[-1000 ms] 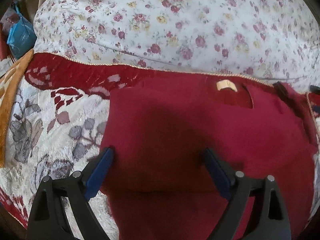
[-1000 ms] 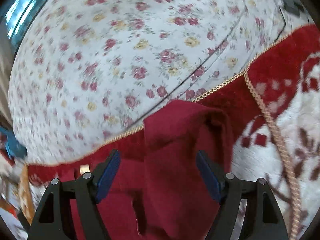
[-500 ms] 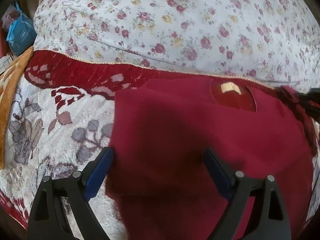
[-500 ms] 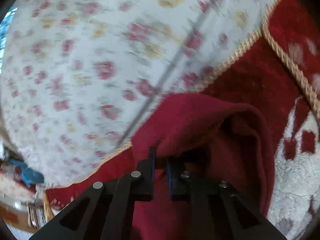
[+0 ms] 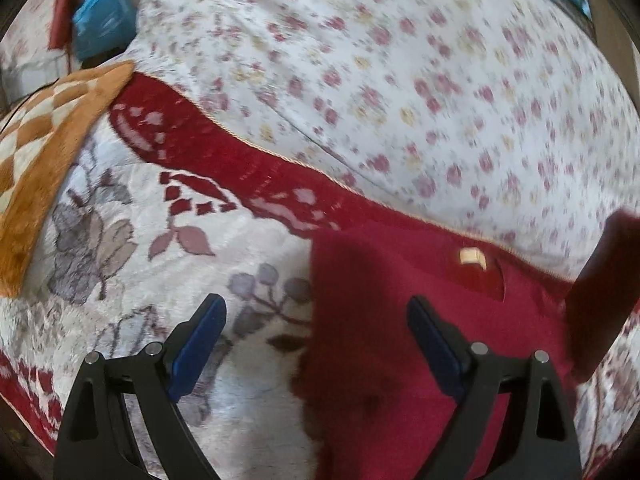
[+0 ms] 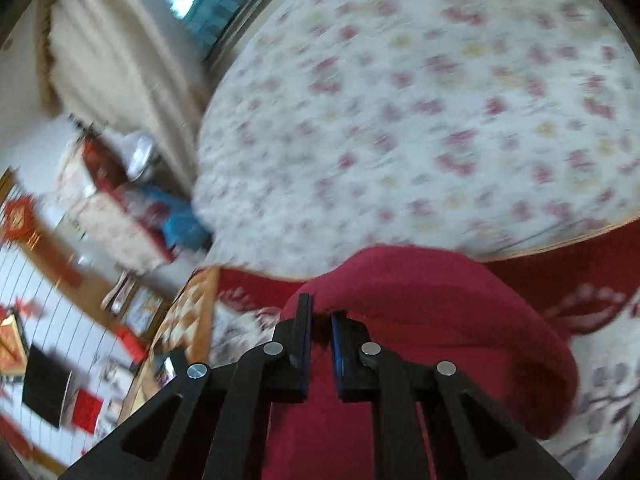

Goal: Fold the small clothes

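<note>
A small dark red garment (image 5: pixel 384 320) lies on a patterned blanket, its neck label (image 5: pixel 471 257) toward the far side. My left gripper (image 5: pixel 316 332) is open above the garment's left edge, holding nothing. My right gripper (image 6: pixel 319 320) is shut on a fold of the red garment (image 6: pixel 432 312), which is lifted and drapes over and to the right of the fingers. That lifted part shows at the right edge of the left wrist view (image 5: pixel 604 292).
A floral white bedcover (image 5: pixel 420 80) bulges behind the garment. The red and white patterned blanket (image 5: pixel 140 248) spreads left. An orange checked cloth (image 5: pixel 44 152) lies at far left. Blue bag (image 5: pixel 100 20) and room clutter (image 6: pixel 80 320) are beyond the bed.
My right gripper closed on the garment's edge, lifted it and swung left. My left gripper shifted left, so it now straddles the garment's left edge, still open.
</note>
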### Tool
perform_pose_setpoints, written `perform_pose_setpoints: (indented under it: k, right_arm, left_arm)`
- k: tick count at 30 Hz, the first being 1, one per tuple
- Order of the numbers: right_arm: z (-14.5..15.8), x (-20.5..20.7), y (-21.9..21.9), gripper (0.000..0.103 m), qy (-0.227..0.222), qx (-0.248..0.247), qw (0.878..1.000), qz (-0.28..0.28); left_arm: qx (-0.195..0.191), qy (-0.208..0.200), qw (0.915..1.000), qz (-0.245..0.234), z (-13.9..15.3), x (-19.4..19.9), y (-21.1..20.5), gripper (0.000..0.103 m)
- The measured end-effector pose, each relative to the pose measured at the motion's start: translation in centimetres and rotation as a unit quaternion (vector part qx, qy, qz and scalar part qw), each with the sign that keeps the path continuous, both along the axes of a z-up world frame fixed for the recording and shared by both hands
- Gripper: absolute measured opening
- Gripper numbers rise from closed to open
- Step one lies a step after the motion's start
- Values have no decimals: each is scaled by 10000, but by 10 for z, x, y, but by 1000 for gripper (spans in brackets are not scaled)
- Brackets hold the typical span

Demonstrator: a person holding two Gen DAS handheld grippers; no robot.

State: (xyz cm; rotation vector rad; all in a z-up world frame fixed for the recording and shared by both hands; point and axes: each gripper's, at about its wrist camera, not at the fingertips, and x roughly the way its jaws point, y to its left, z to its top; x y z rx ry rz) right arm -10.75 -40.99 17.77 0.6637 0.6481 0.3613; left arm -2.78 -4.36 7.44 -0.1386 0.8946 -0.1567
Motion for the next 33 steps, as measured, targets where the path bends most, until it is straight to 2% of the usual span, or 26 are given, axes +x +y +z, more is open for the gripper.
perform_pose_setpoints:
  k: [3,5,8,9,11,12,13,15,16,19,22,27,30,33]
  right_arm:
    - [-26,16,42,10,220,181,9994,207]
    - [-56,33,67,10,421,355,9983,192]
    - [-100,50,100,13,631,340,9974,-23]
    - [-119,55,113,13,856,323,9958,19]
    - [-154,62,127,31,1454,436,9876,398]
    - [-165,60,134,47,1668,466,9828,639]
    - [-169,57,137,56,1743,363,9810,773]
    - [-163,42,140,59,1644,-187,9814,976]
    - [-155,32,136,66,1570,-504,9806,1061]
    - [-133,4,118,79,1293,-1071,9809,986]
    - [-120,-20,93,80,1139,-1499,9789,793]
    - [-106,-49,42,82,923,-1606,9826,106]
    - [-101,-54,8,82,942,-1377,9856,-288]
    - [-102,-54,-11,83,940,-1150,9873,-555]
  left_arm:
    - [-159,-73,9998,82,4,-1,9,91]
    - [-202,-64,9998,53,4,0,9,91]
    - [-227,-20,9997,-64,2,0,6,91]
    - [-218,-4,9997,-108,1,0,4,91]
    - [-213,16,9996,-168,0,1,2,91]
    - [-225,45,9995,-222,-1,2,1,91]
    - [-233,66,9994,-254,-2,2,0,91]
    - [-257,90,9991,-323,-3,1,-3,91]
    - [-261,95,9989,-366,-4,1,-6,91]
    - [-221,145,9979,-588,-7,-2,-17,91]
    - [-124,300,9950,-945,-16,-7,-40,91]
    - [148,499,9880,-1451,-34,-16,-80,89]
    - [561,279,9867,-1499,-33,-24,-93,89]
    - [571,313,9872,-1457,-35,-23,-92,89]
